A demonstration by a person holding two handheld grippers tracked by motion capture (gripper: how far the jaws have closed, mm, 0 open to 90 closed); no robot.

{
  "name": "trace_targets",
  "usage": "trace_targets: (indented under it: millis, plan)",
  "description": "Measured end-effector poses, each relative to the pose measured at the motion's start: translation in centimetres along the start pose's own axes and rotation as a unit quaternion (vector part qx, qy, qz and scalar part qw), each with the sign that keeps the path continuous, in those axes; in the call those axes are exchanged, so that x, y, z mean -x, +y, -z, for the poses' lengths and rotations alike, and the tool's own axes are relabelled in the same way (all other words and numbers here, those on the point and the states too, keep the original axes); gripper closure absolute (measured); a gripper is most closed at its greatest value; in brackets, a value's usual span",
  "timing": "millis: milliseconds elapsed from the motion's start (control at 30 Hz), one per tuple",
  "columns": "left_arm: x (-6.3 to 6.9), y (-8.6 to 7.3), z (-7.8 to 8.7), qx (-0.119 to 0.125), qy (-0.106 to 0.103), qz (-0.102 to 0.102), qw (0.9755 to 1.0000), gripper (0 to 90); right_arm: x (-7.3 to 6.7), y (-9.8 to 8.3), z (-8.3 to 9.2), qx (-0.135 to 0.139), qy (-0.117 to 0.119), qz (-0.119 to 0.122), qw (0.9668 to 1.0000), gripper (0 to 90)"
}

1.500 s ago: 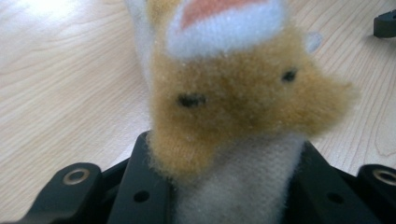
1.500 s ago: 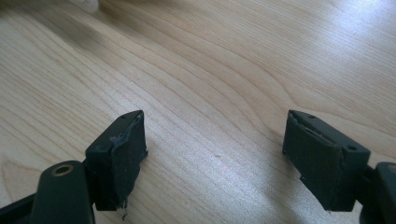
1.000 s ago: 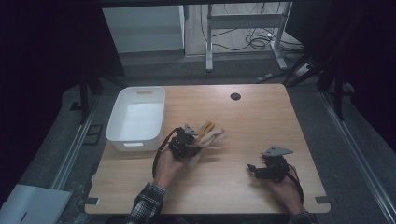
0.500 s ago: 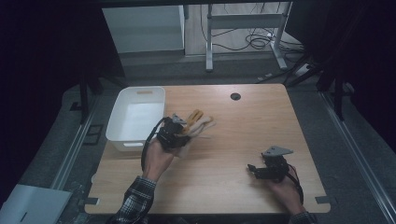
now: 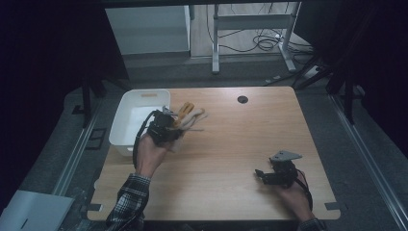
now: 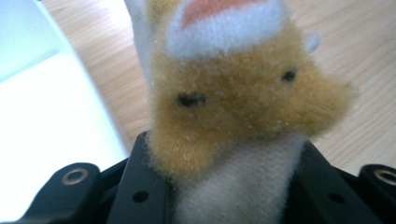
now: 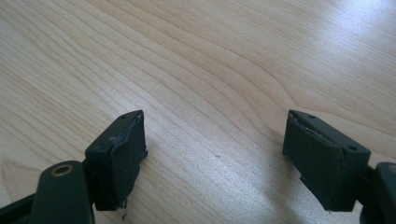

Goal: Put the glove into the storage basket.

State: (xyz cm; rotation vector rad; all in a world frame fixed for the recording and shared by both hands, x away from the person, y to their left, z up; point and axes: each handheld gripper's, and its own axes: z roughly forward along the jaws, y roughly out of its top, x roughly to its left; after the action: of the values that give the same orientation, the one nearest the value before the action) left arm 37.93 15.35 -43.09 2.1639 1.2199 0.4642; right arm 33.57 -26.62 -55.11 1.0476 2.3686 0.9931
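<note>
A tan and cream plush toy (image 5: pixel 188 115) with small black eyes and an orange patch hangs above the table, just right of the white bin (image 5: pixel 126 129). My left gripper (image 5: pixel 169 126) is shut on the plush toy (image 6: pixel 243 102), whose cream lower part sits pinched between the black jaws. The bin's white wall (image 6: pixel 42 112) lies to the left in the left gripper view. My right gripper (image 5: pixel 261 174) rests low over the table's front right. Its two jaws stand wide apart over bare wood, and the right gripper (image 7: pixel 217 154) is open and holds nothing.
The wooden table (image 5: pixel 231 144) has a dark cable hole (image 5: pixel 242 99) near its far edge. A white cabinet (image 5: pixel 146 29) and a metal desk frame with cables (image 5: pixel 255 33) stand on the floor beyond. Dark floor rails run along both sides.
My left gripper has carried the plush toy up and to the left, toward the white bin. The right gripper has stayed where it was.
</note>
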Motion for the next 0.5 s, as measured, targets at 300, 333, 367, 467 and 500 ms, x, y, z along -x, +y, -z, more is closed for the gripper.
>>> trace_targets:
  millis: [300, 333, 367, 467, 500]
  plan:
    - [-2.4, -0.4, 0.6, 0.003, 0.018, 0.029, 0.9994, 69.0, 0.0, 0.0, 0.0, 0.0, 0.0, 0.0, 1.0, 21.5]
    - [-2.9, -0.6, 0.7, 0.003, 0.022, 0.036, 0.9991, 68.9, 0.0, 0.0, 0.0, 0.001, 0.0, 0.0, 1.0, 21.5]
    - [-3.2, -0.7, 0.8, 0.005, 0.023, 0.039, 0.999, 68.9, 0.0, 0.0, 0.0, 0.001, 0.0, 0.0, 1.0, 21.5]
    - [-3.9, -0.9, 1.0, 0.006, 0.027, 0.049, 0.9984, 68.9, 0.0, 0.0, 0.0, 0.001, 0.0, 0.0, 1.0, 21.5]
    - [-4.2, -0.9, 1.0, 0.008, 0.028, 0.054, 0.9981, 68.9, 0.0, 0.0, 0.0, 0.001, 0.0, 0.0, 1.0, 21.5]
